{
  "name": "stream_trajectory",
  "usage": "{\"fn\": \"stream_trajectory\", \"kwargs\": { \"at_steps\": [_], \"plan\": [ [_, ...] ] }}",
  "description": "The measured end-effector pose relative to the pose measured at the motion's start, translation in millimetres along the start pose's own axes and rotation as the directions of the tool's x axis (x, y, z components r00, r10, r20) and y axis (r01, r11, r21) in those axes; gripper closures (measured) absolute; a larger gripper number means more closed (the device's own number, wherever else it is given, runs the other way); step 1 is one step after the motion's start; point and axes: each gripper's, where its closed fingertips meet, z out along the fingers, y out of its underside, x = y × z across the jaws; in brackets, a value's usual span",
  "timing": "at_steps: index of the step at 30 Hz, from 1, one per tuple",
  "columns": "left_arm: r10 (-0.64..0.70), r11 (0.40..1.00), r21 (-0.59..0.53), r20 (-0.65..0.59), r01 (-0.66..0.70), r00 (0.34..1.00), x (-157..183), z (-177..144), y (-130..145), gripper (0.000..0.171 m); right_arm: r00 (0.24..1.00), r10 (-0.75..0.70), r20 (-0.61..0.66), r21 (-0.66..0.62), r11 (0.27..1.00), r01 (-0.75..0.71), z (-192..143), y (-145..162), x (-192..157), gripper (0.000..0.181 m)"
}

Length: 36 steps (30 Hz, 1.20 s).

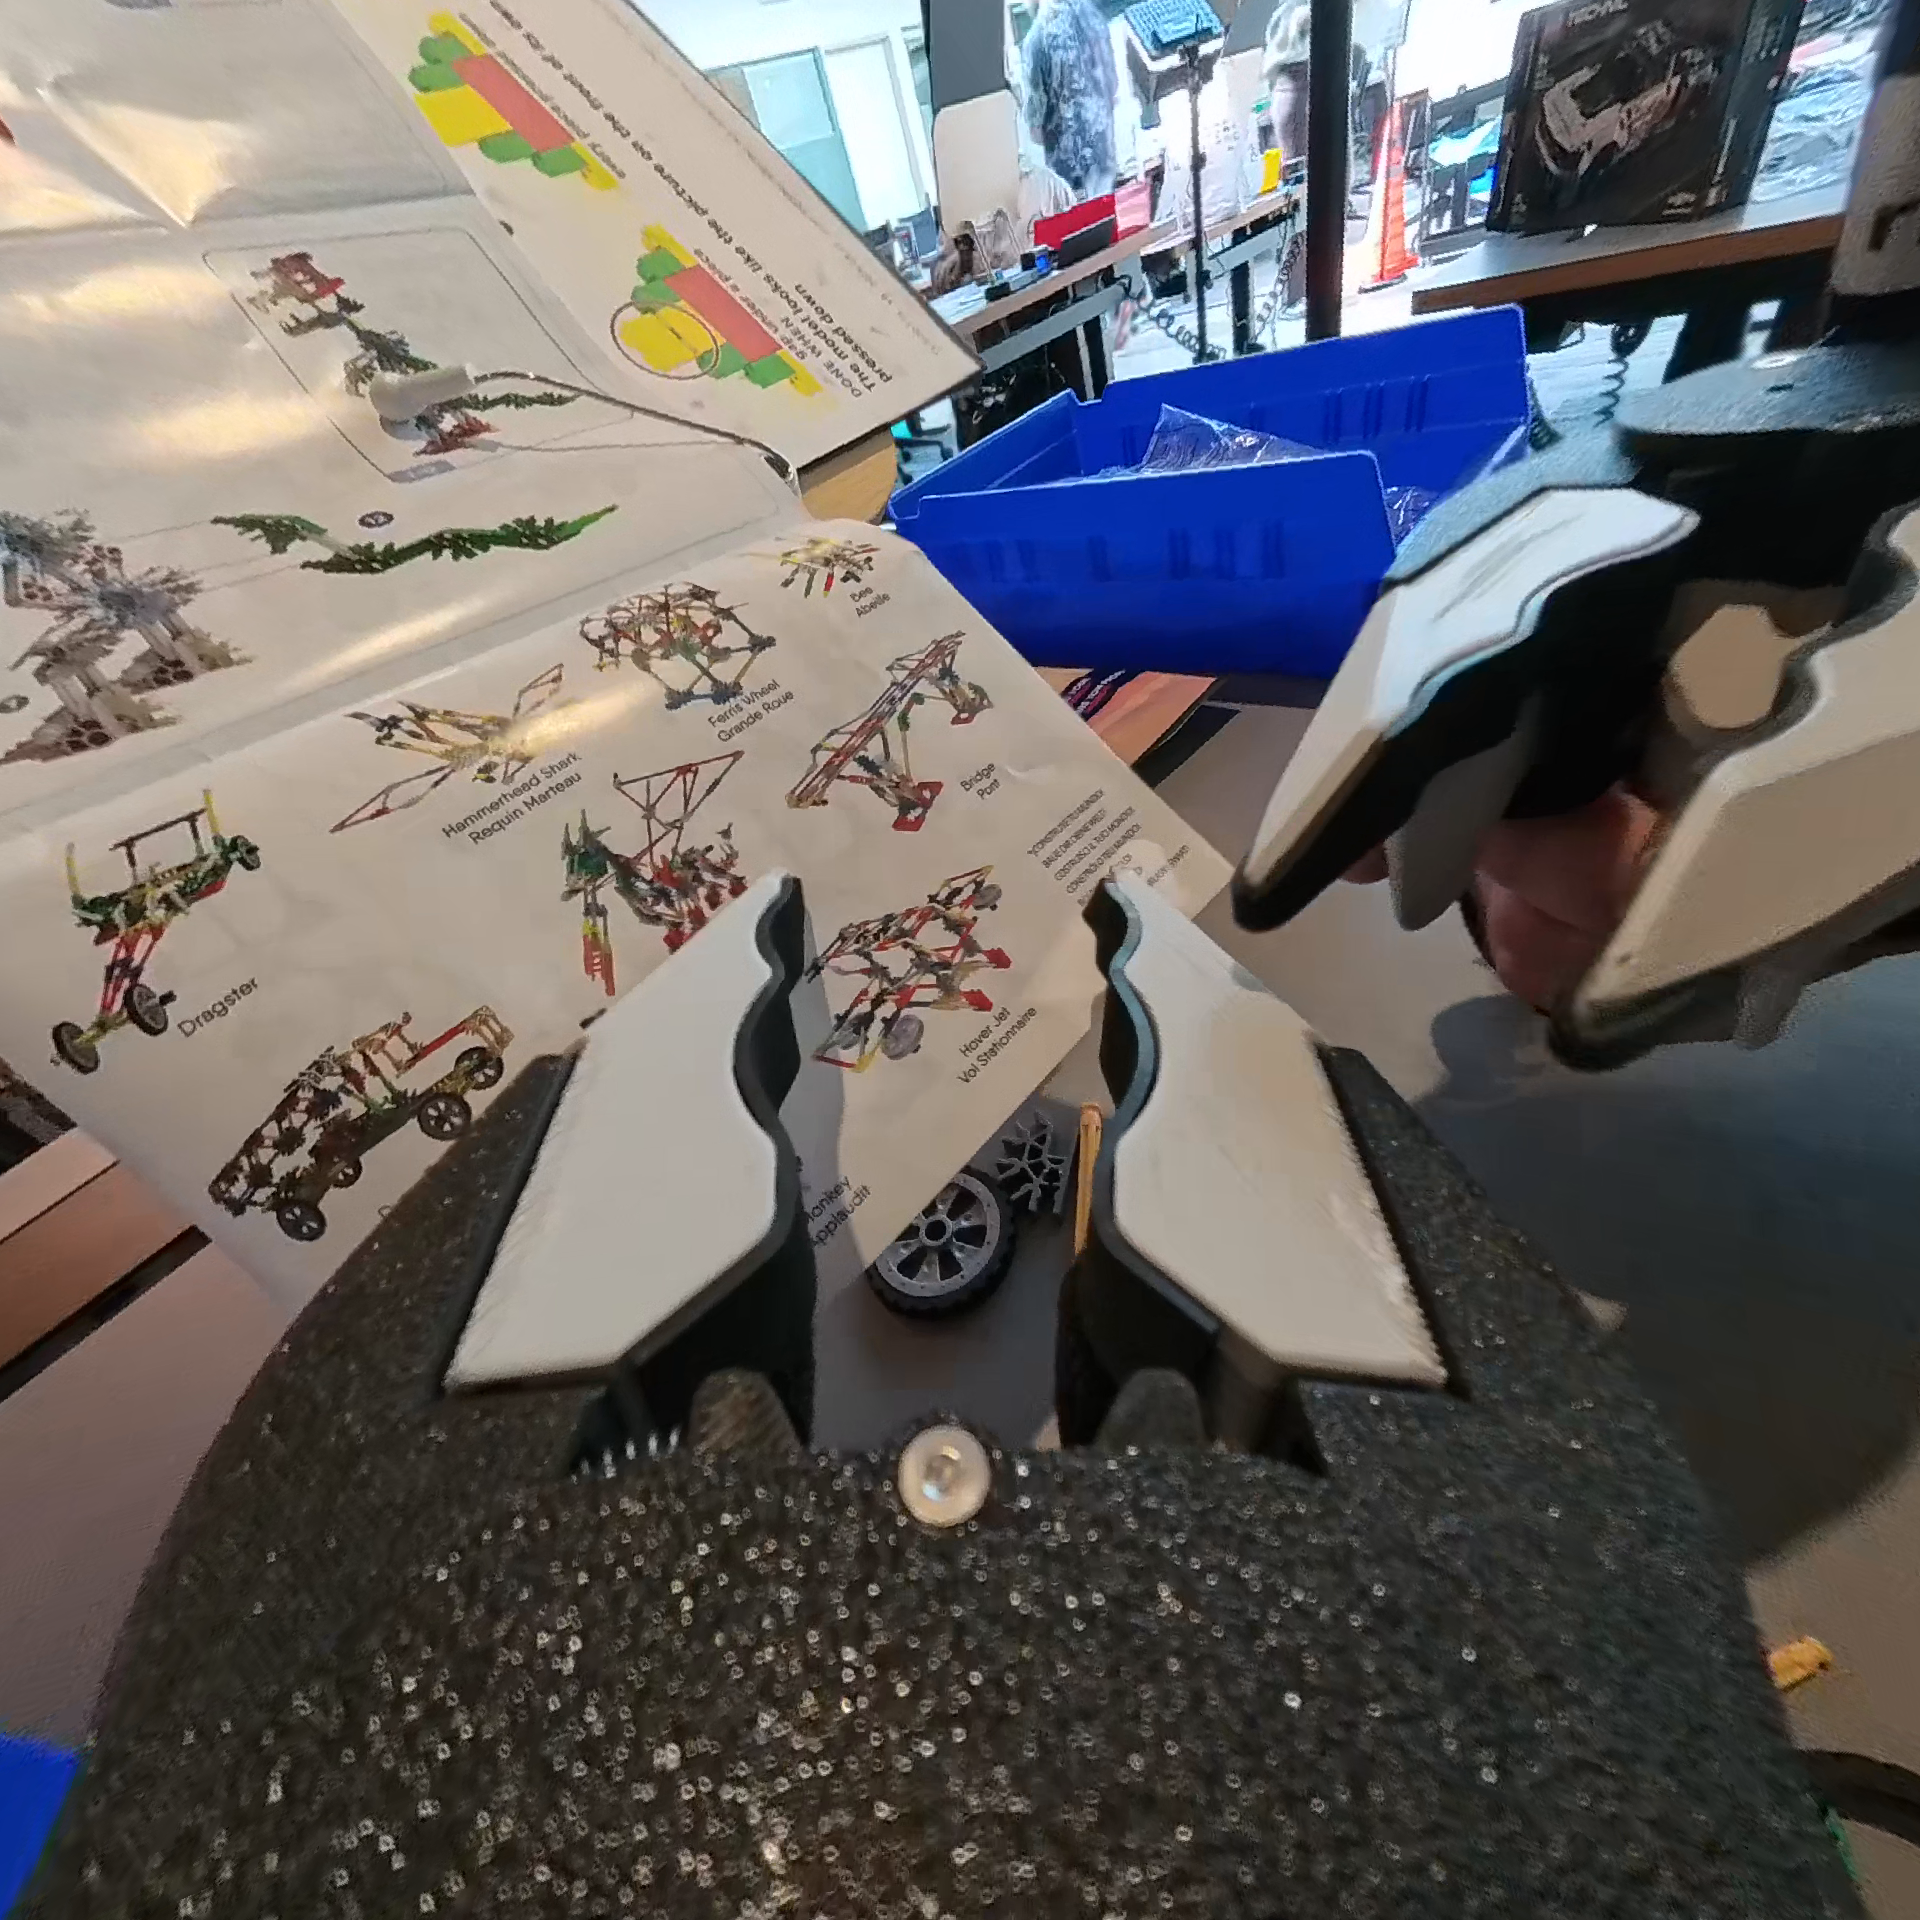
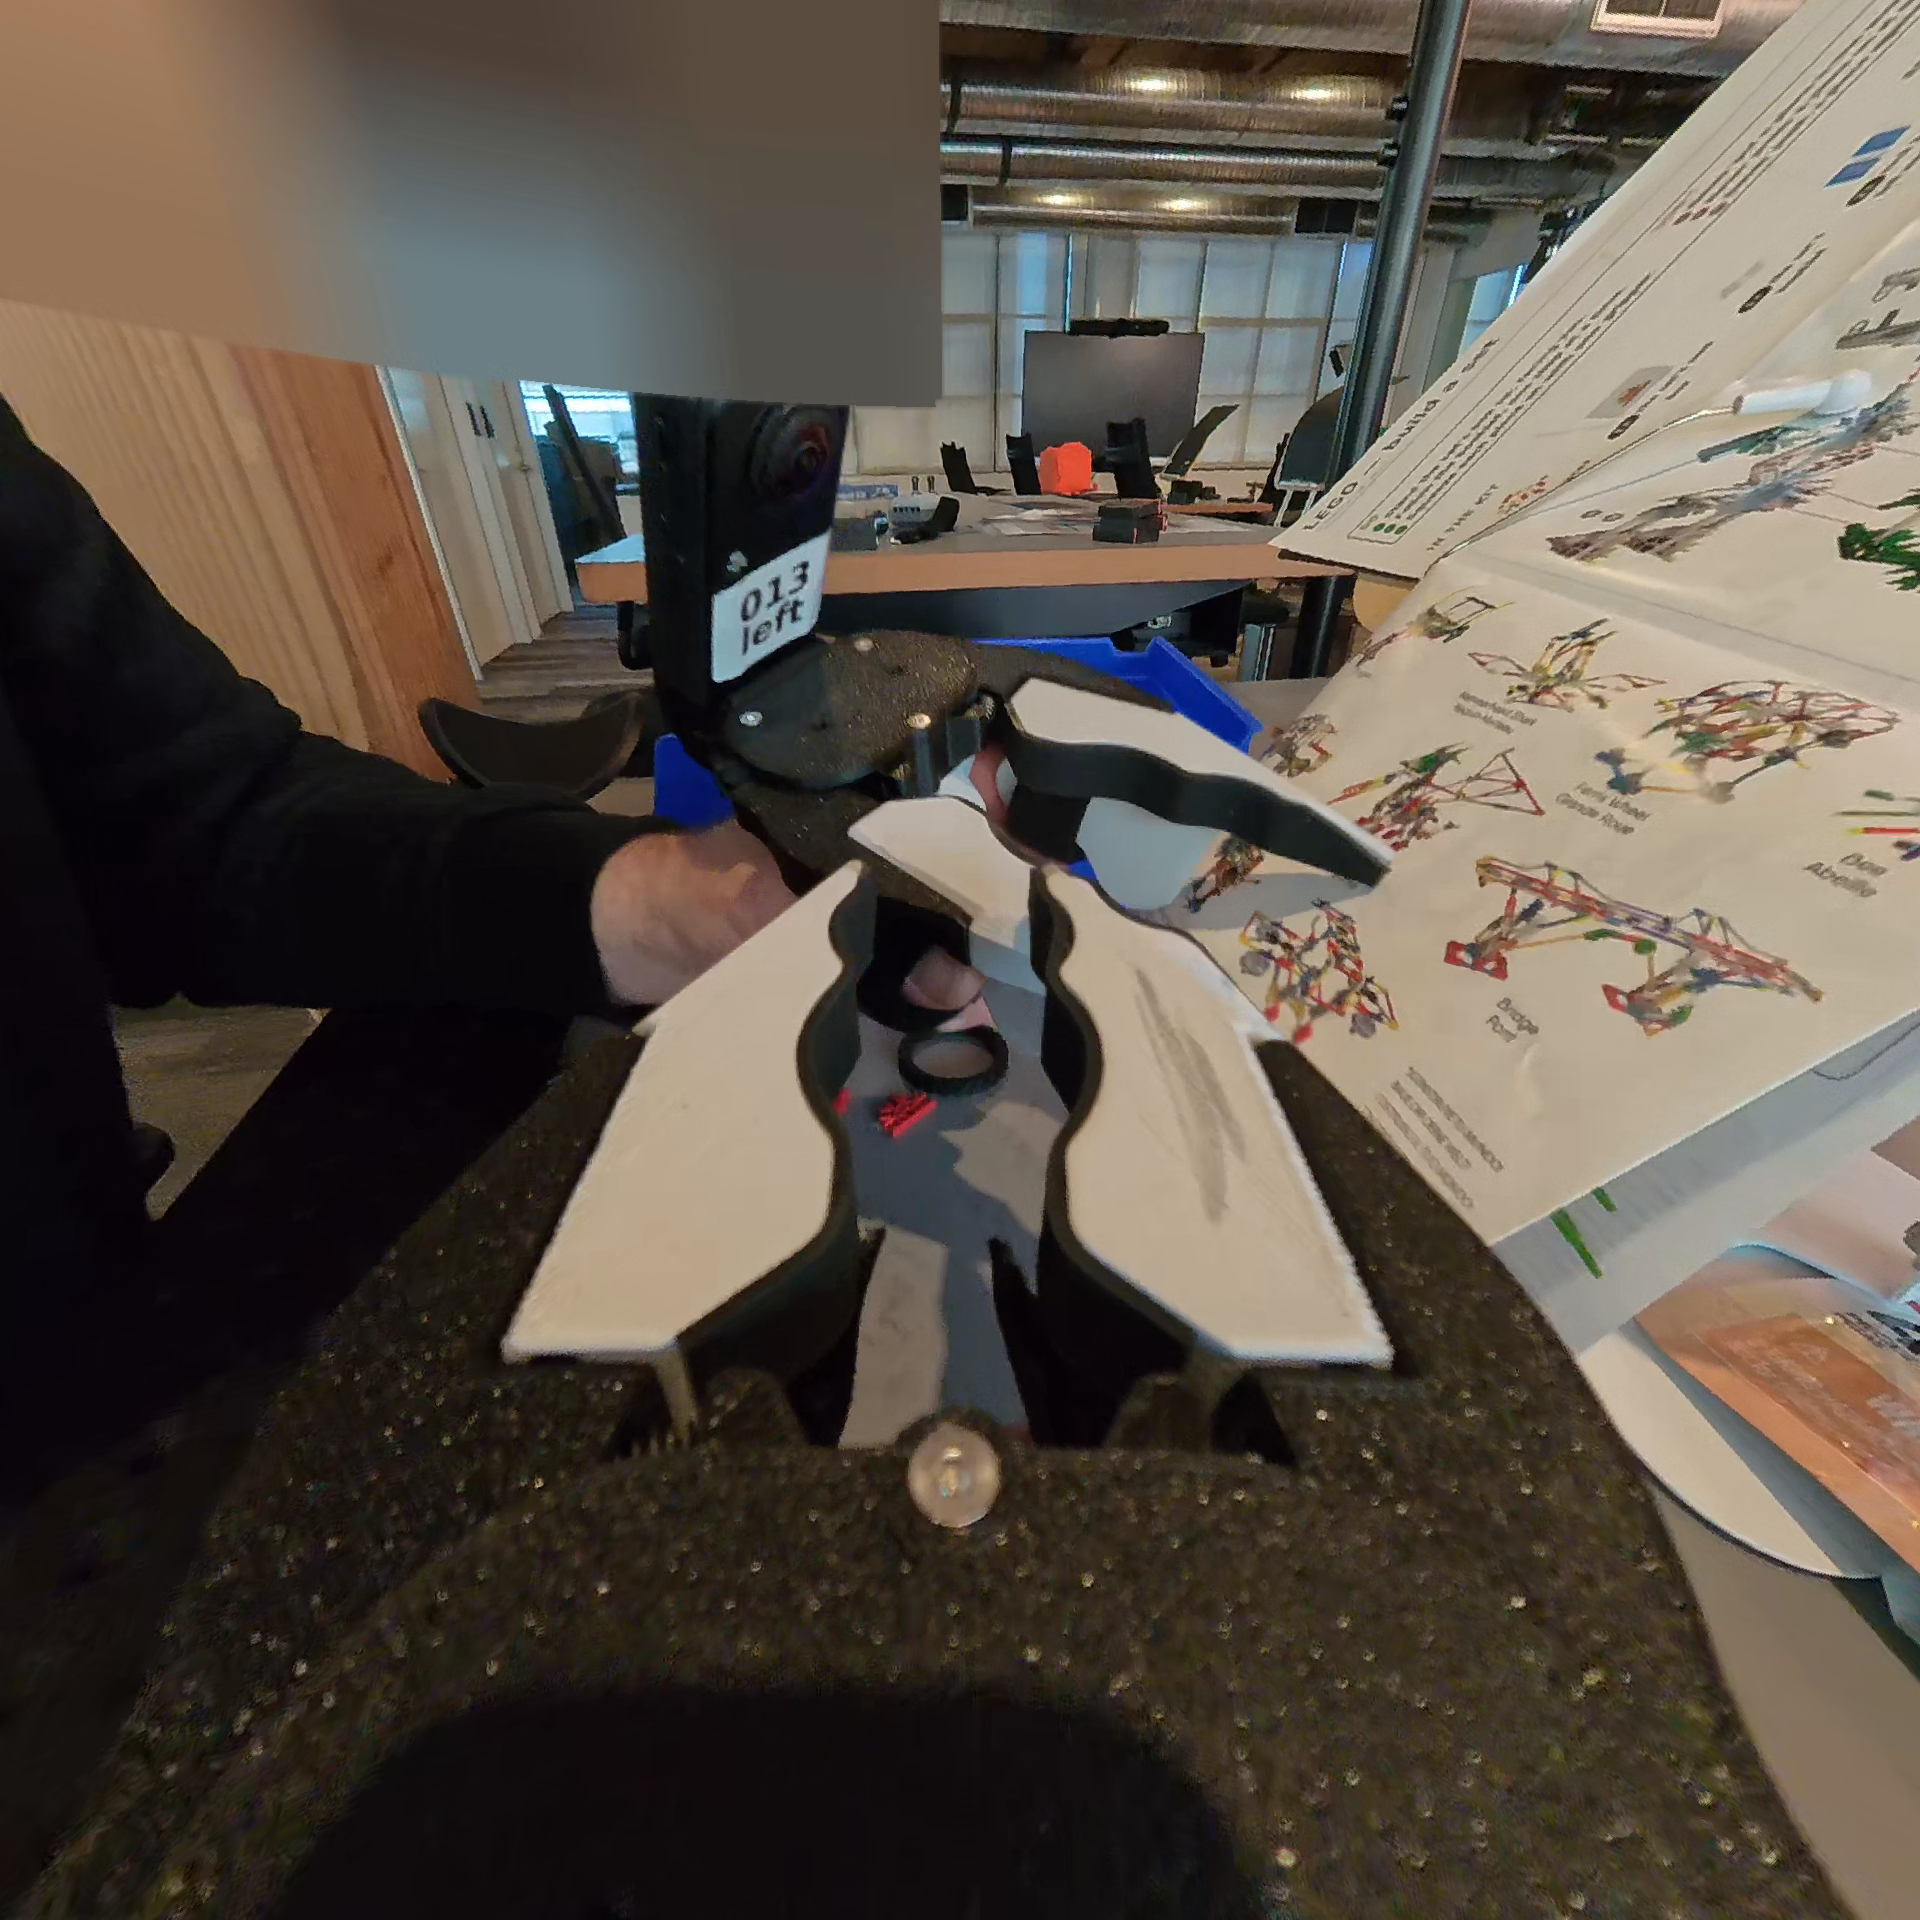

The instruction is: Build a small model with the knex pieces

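My left gripper (image 1: 945, 904) is open, its jaws standing on either side of the lower corner of a large instruction sheet (image 1: 623, 831) printed with coloured models. Under that corner on the grey table lie a grey wheel (image 1: 940, 1247), a black snowflake connector (image 1: 1034, 1164) and a tan rod (image 1: 1086, 1174). My right gripper (image 2: 951, 883) is open and empty. It hovers above a black tyre ring (image 2: 953, 1060) and a small red connector (image 2: 904, 1112). It also shows in the left wrist view (image 1: 1418, 966), close to the sheet's right edge. The sheet (image 2: 1558, 883) curls up on the right.
A blue bin (image 1: 1143, 561) holding blue plastic stands behind the sheet. An upright board with more printed pages (image 1: 675, 208) rises at the back left. A person's hand (image 2: 686, 914) in a black sleeve holds the left gripper. A black box (image 1: 1642, 104) sits on a far table.
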Motion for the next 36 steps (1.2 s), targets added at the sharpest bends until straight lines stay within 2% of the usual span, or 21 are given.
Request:
{"fn": "stream_trajectory", "kwargs": {
  "at_steps": [6,8,11,14,16,18,20,22,24,26,28,31,32,33,36],
  "plan": [
    [0.054,0.999,0.007,0.016,-0.054,0.998,1,-3,-6,0.119,1.0,0.006,0.001,-0.004,1.0,-0.006,0,3,2,0.152],
    [0.061,0.998,-0.035,0.071,-0.059,0.996,-10,-5,-2,0.122,1.0,0.001,0.017,0.017,1.0,-0.001,-1,-2,-1,0.152],
    [0.091,0.996,-0.033,0.125,-0.088,0.988,-27,-15,-11,0.123,1.0,0.002,0.015,0.038,0.999,-0.002,-3,-6,-1,0.152],
    [0.179,0.984,-0.068,0.248,-0.167,0.952,-57,-50,-36,0.121,1.0,0.021,0.003,0.052,0.998,-0.021,-5,-9,4,0.152],
    [0.267,0.96,-0.17,0.31,-0.223,0.913,-83,-85,-47,0.121,1.0,0.017,0.001,0.05,0.999,-0.017,-5,-8,4,0.152],
    [0.316,0.935,-0.276,0.367,-0.222,0.875,-119,-129,-52,0.123,1.0,0.009,0.003,0.039,0.999,-0.01,-3,-7,2,0.152],
    [0.316,0.874,-0.464,0.322,-0.142,0.893,-152,-168,-26,0.123,1.0,0.005,0.014,0.037,0.999,-0.006,-1,-7,-2,0.152],
    [0.324,0.801,-0.588,0.265,-0.114,0.908,-183,-202,10,0.125,1.0,0.001,0.024,0.035,0.999,-0.002,0,-7,-5,0.152],
    [0.216,0.685,-0.727,0.138,-0.049,0.967,-194,-230,72,0.128,1.0,-0.002,0.029,0.036,0.999,0.001,1,-8,-7,0.152],
    [0.136,0.566,-0.824,0.055,-0.032,0.989,-197,-254,124,0.128,1.0,-0.003,0.031,0.035,0.999,0.002,1,-8,-7,0.152],
    [0.117,0.481,-0.876,0.019,-0.04,0.993,-201,-267,159,0.125,1.0,-0.006,0.028,0.033,0.999,0.005,0,-8,-7,0.152],
    [0.033,0.456,-0.89,0.004,-0.012,0.999,-196,-266,190,0.122,1.0,-0.005,0.028,0.03,1.0,0.004,1,-7,-7,0.152],
    [0.039,0.427,-0.904,0.009,-0.008,0.999,-199,-269,198,0.122,1.0,-0.004,0.028,0.027,1.0,0.003,1,-6,-6,0.152],
    [0.065,0.395,-0.919,0.006,-0.02,0.998,-203,-271,203,0.122,1.0,-0.003,0.028,0.025,1.0,0.003,1,-5,-6,0.152],
    [0.044,0.377,-0.925,-0.021,-0.036,0.999,-195,-261,209,0.127,0.999,-0.004,0.031,0.016,1.0,0.003,2,-3,-7,0.152]
  ]
}}
